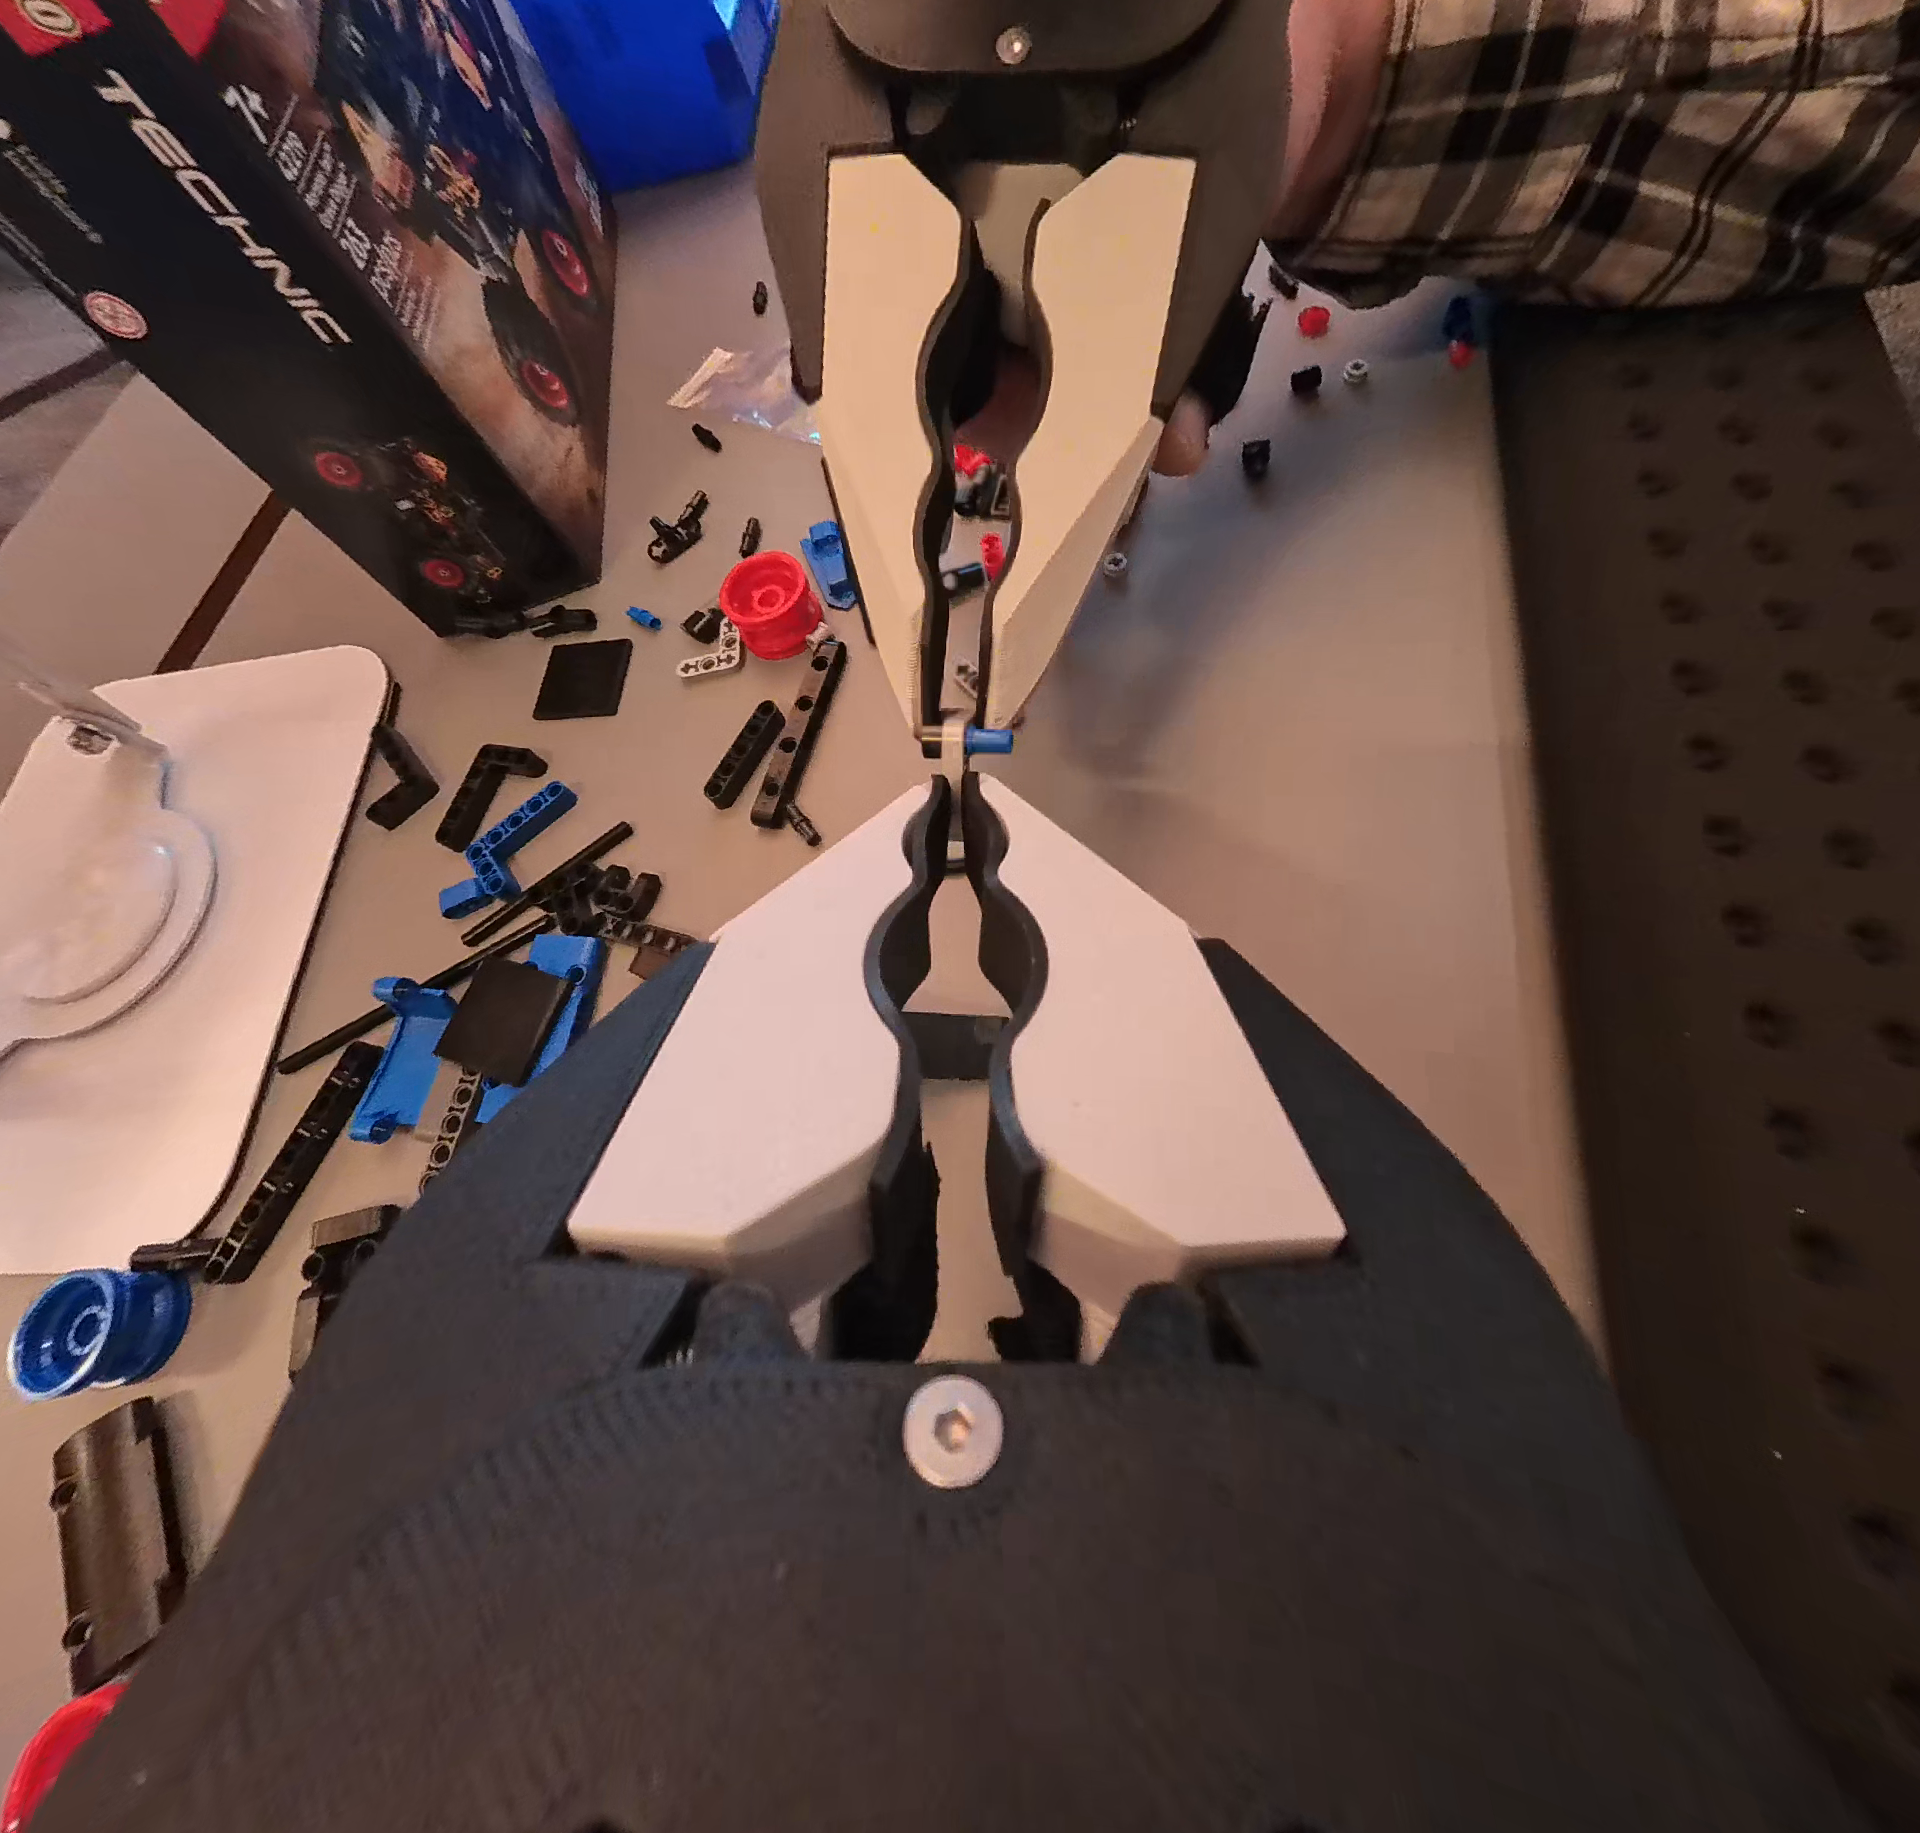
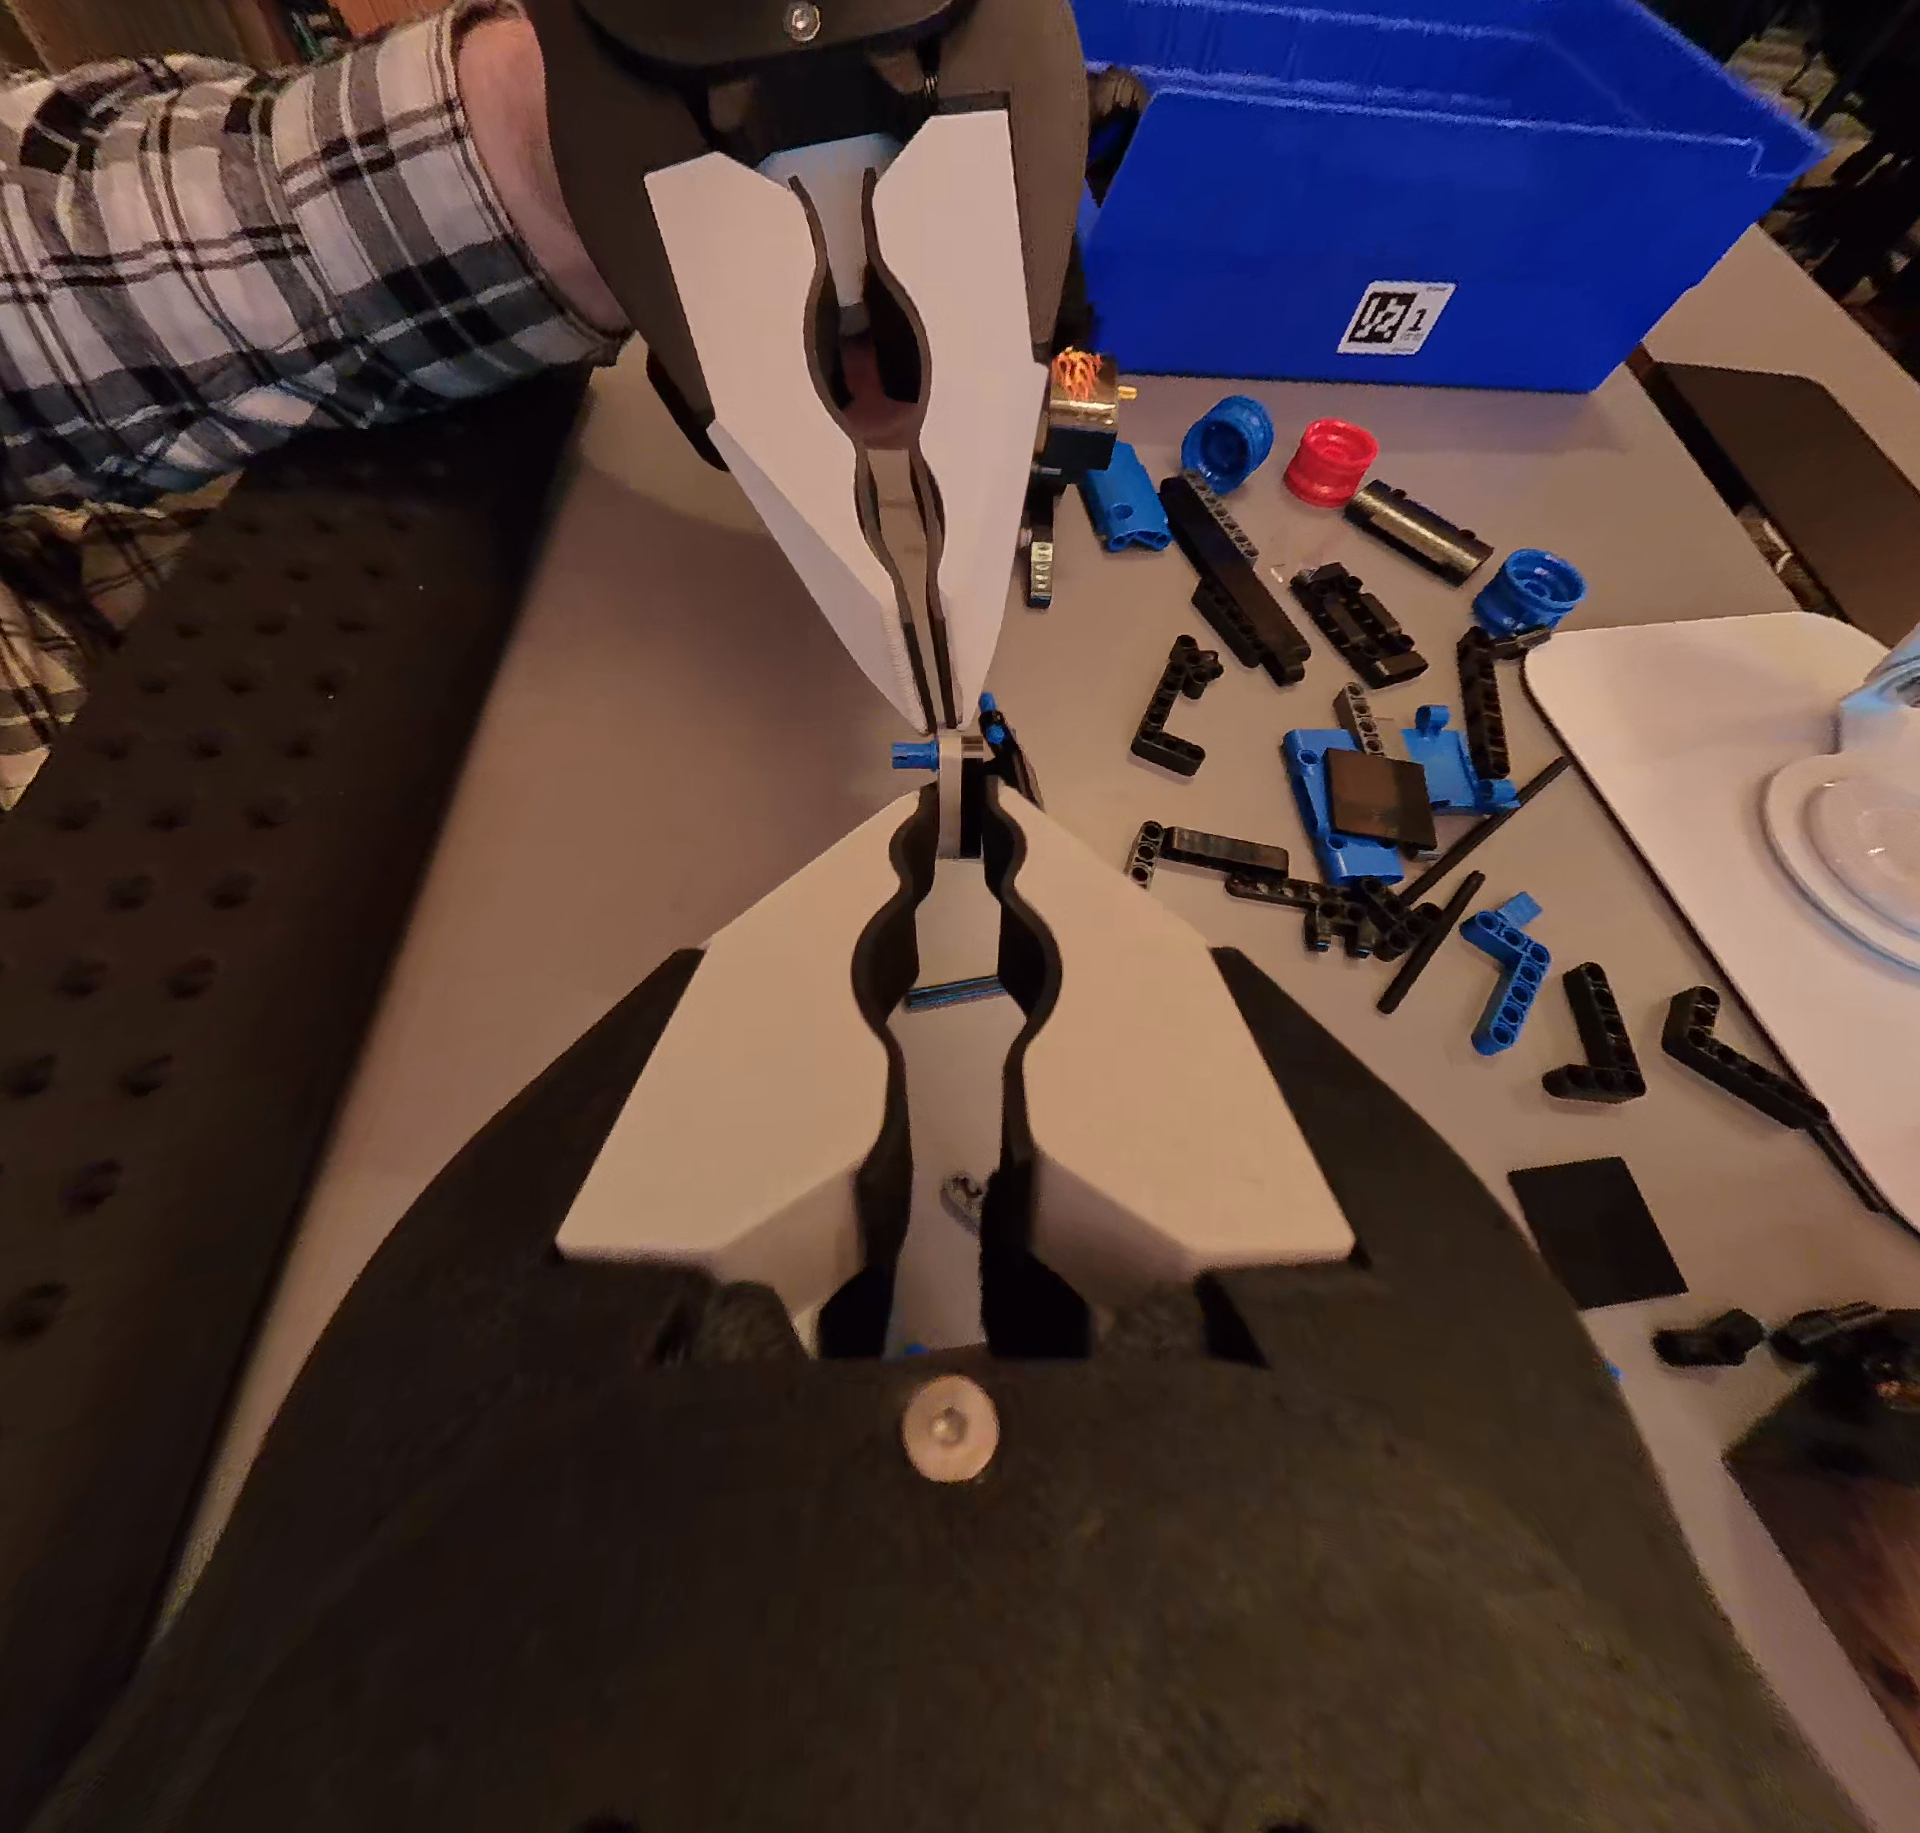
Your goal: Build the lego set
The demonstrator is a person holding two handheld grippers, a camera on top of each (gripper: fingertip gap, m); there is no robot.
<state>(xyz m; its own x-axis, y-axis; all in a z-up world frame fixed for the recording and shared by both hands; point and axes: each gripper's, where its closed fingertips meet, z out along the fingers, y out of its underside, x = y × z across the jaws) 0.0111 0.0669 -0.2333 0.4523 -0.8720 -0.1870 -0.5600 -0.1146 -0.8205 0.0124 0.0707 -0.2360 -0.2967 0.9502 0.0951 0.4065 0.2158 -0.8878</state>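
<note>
My two grippers meet tip to tip above the grey table. A small light-grey Lego piece (image 1: pixel 943 739) (image 2: pixel 961 796) sits between them, with a blue pin (image 1: pixel 989 741) (image 2: pixel 912 755) sticking out of its side. My right gripper (image 2: pixel 961 812) is shut on the grey piece; in the left wrist view it comes in from the top (image 1: pixel 951 723). My left gripper (image 1: pixel 954 796) is shut on the piece's other end; in the right wrist view it comes in from the top (image 2: pixel 938 721). How deep the piece sits in the left jaws is hidden.
Loose black and blue beams (image 1: pixel 499 900) (image 2: pixel 1351 796), a red wheel (image 1: pixel 767 604) and blue wheels (image 2: pixel 1226 441) lie scattered. The Lego box (image 1: pixel 312 225), a blue bin (image 2: pixel 1403 173), a white board with a clear dome (image 1: pixel 208 848) (image 2: pixel 1662 744) and a black perforated mat (image 1: pixel 1714 952) (image 2: pixel 208 848) surround them. Left and right tips are no more than a few centimetres apart.
</note>
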